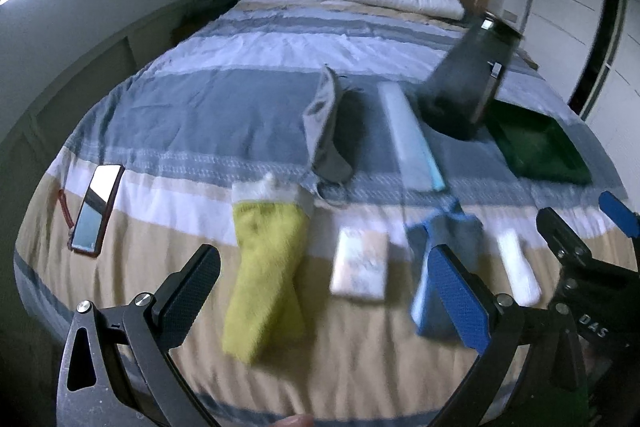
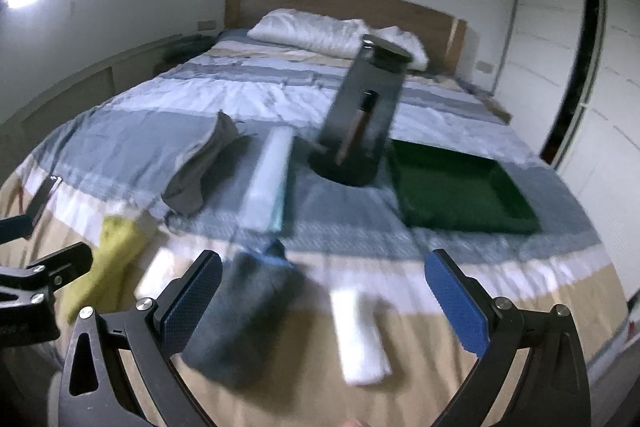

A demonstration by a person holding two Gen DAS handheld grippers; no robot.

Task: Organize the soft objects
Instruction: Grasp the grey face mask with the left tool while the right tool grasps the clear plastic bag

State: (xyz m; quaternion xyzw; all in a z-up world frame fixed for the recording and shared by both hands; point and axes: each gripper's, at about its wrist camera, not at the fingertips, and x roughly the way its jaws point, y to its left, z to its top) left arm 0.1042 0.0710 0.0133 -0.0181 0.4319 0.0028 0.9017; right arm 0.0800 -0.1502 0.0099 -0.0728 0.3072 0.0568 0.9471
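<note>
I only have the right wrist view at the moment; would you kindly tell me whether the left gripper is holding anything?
Observer: No, the left gripper is open and empty.
Operator: Thank you. Is the sock on my far left yellow all over?
Observer: No, the yellow sock has a white cuff at its far end.
Operator: Does anything lie beyond it on that side?
Observer: Yes, a phone in a red case lies screen up on the bedspread.

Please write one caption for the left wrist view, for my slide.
Open left gripper above a yellow fuzzy sock on the striped bedspread, green tray behind.
</note>
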